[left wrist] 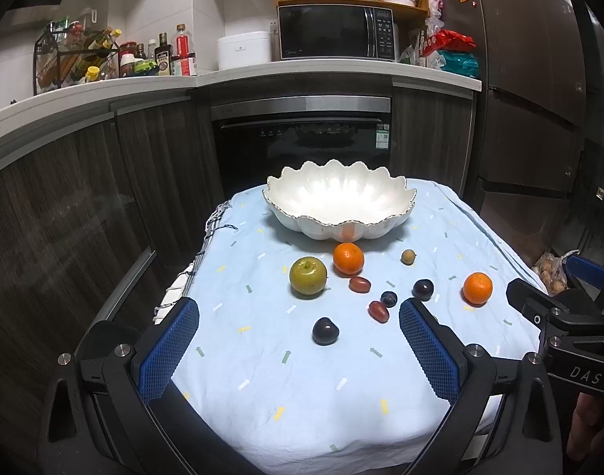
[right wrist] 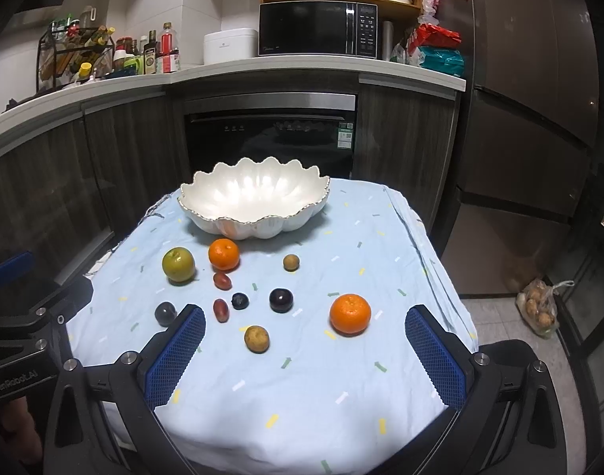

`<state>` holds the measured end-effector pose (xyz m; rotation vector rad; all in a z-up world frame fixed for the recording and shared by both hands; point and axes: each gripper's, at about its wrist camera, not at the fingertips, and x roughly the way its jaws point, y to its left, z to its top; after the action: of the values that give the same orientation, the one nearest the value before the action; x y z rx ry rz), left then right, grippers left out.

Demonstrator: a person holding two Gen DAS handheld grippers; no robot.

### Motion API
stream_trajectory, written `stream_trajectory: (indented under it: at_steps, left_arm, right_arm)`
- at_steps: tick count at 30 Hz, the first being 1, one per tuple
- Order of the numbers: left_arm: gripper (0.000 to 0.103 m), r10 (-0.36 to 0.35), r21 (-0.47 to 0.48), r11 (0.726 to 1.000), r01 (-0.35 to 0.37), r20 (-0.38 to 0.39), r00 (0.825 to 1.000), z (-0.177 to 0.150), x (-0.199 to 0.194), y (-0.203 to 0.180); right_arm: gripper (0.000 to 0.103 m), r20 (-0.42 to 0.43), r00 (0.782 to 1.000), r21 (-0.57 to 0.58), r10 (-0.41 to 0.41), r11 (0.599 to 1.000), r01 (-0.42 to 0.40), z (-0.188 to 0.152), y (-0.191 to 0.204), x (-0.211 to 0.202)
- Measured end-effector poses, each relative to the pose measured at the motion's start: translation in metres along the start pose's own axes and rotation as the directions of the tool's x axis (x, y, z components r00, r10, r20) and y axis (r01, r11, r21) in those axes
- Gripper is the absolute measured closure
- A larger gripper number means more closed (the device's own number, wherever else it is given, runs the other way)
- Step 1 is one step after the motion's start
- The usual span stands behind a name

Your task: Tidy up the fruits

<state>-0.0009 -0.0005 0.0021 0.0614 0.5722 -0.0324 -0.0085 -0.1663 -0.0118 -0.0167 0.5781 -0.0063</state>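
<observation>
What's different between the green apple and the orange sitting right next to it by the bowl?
Colour: the green apple is a dull yellow-green, while the orange is bright orange. Skin: the apple looks smooth with a dimple at its top, while the orange looks finely pitted. Place: the orange lies just in front of the white bowl, while the apple lies further to its left. Both are round, similar in size, resting loose on the blue cloth.

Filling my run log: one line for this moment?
left gripper open | right gripper open | bowl empty | fruits on cloth
</observation>
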Motion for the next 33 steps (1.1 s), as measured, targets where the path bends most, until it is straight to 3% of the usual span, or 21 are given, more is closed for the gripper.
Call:
stream_trajectory:
  at_steps: [33]
  left_arm:
    - [0.000,0.005,-0.010,1.000,-0.005,-0.020,1.000,-0.0026,0.0076,0.0046]
  right_arm:
    - [0.000,-0.004,1.000,0.031,-0.013,0.999,0.013,-0.0006,-0.0077,0.0030]
